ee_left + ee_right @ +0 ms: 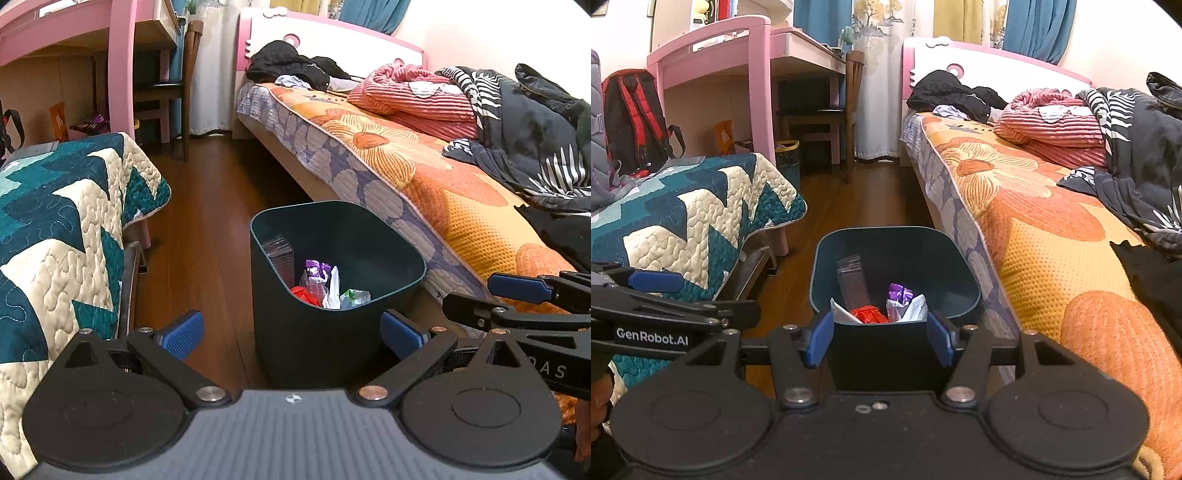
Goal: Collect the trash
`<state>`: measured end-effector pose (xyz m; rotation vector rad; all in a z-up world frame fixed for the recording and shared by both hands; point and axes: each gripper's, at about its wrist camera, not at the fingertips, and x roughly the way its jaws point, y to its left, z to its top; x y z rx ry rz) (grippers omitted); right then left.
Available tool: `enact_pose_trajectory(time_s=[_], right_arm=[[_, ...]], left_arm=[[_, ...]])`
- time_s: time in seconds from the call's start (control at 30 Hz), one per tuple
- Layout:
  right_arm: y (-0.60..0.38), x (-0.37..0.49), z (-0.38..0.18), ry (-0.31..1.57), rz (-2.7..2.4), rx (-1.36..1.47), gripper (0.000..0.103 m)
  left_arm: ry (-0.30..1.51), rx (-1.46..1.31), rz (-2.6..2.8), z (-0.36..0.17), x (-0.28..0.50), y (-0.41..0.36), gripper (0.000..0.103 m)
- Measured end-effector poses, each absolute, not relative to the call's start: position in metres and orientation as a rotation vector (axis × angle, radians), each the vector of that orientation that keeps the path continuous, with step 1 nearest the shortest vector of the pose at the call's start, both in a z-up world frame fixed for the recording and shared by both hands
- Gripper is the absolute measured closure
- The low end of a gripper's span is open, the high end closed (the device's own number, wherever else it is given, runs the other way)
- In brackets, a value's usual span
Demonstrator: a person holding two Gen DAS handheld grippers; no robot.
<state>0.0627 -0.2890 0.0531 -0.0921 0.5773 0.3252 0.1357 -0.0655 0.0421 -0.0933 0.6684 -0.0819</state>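
1. A dark teal, square-mouthed plastic waste bin (332, 280) stood on the brown wooden floor (207, 221), just beside the edge of the bed with the orange flowered quilted cover (424, 173) and across a narrow aisle from a teal-and-cream patchwork quilt (62, 229) draped over a low piece of furniture.

2. The bin already held trash: a crumpled red wrapper (870, 314), a purple foil wrapper (899, 293), white and clear plastic scraps, a greenish-white packet (355, 296) and a clear ribbed plastic tray (851, 282) leaning against the far-left inner wall.

3. The left gripper (291, 334) hung above and short of the bin, its blue-padded jaws spread wide with nothing between them.

4. The right gripper (881, 343) also had its jaws spread, empty; in its own view the blue pads flanked the bin's near wall, though whether they touched it could not be told.

5. The relation that mattered: the bin lay straight ahead and below both pairs of jaws, its mouth facing up. The right gripper looked the nearer, lined up squarely on the near rim.

6. Judgement: no loose trash was plainly visible on the floor in reach, so collecting seemed largely done; a next move might be gripping the bin's rim, which would call for closing on the thin wall.
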Motion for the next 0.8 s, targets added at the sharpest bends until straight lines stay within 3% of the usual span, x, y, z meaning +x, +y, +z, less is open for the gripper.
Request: enact_pose_trajectory(time_s=[0.8], right_arm=[[-0.2885,0.0627,0.0515,0.585,0.326,-0.099,0.047]], left_arm=[[0.671,-0.094,-0.08,0.041,0.1355,-0.0652,0.0]])
